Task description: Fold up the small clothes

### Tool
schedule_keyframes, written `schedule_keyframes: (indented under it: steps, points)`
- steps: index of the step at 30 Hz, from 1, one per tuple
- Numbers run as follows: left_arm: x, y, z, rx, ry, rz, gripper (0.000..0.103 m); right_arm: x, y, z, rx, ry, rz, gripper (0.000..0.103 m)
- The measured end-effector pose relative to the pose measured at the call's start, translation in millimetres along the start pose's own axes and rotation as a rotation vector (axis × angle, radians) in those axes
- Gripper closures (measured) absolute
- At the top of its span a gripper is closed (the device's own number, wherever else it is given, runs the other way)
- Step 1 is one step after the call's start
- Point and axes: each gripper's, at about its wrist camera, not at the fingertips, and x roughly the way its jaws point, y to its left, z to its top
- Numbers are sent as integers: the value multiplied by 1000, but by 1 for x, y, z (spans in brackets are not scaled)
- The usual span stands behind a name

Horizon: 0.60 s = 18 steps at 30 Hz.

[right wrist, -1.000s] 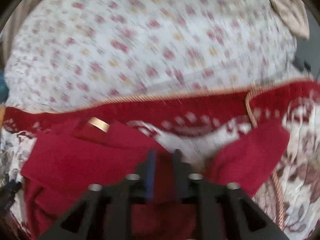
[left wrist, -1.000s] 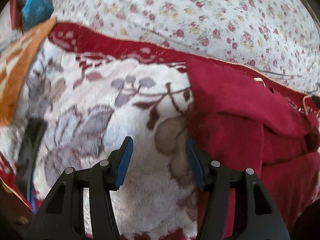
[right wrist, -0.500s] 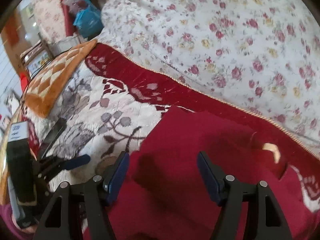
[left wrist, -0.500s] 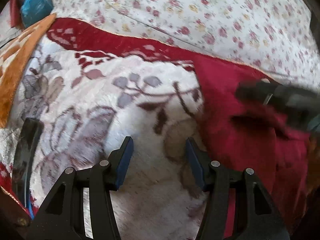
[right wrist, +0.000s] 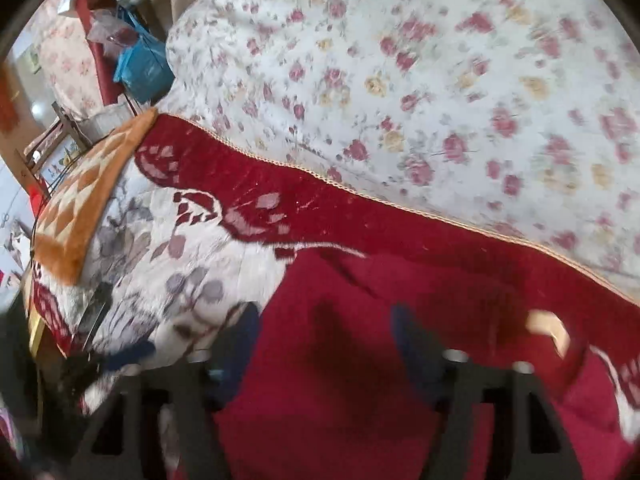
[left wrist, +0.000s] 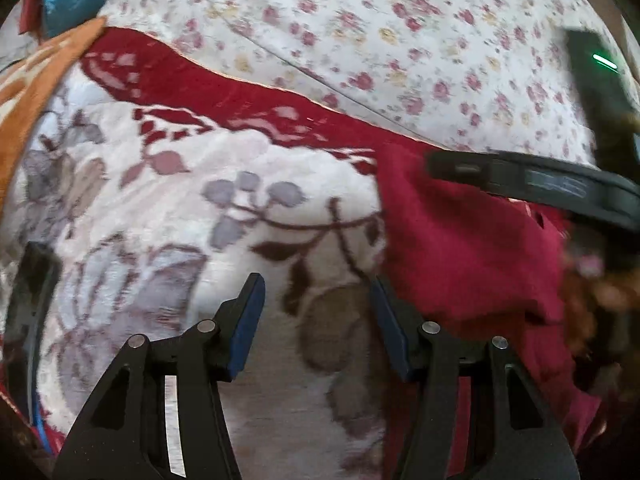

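Observation:
A dark red garment lies folded on a white and red flowered blanket. My left gripper is open and empty over the blanket, just left of the garment's edge. In the right wrist view the garment fills the lower middle, with a tan label at its right. My right gripper is open over the garment, blurred by motion; it also shows in the left wrist view across the garment's far edge.
A white quilt with small pink flowers lies behind the blanket. An orange checked cushion sits at the left. A blue bag and clutter stand at the far left. A dark flat object lies on the blanket's left edge.
My right gripper let go of the garment, opened and swung left over it. The garment now lies flatter. My left gripper stayed open and barely moved.

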Motion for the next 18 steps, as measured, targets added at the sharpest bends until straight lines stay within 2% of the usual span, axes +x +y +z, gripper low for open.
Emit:
schedule_keyframes:
  steps: [3, 5, 8, 9, 11, 14, 17, 18]
  points:
    - [0, 0, 2, -18, -4, -63, 48, 33, 10, 12, -8, 99, 10, 30]
    - [-3, 2, 4, -38, 3, -111, 48, 36, 16, 13, 0, 99, 34, 30]
    - [-14, 3, 5, -58, -45, -176, 47, 28, 22, 10, -7, 80, 39, 30]
    - [-15, 0, 6, -43, -58, -185, 43, 27, 23, 8, -7, 83, 46, 30]
    - [-8, -8, 7, -11, -29, -182, 39, 32, 21, 7, 12, 113, 72, 30]
    - [13, -13, 7, 4, 34, -172, 39, 36, 11, 8, 71, 121, 106, 30]
    - [20, -20, 8, 10, 7, -189, 39, 38, 3, 8, 126, 134, 144, 30]
    - [22, -22, 9, 17, 17, -208, 47, 41, 3, 8, 128, 148, 144, 30]
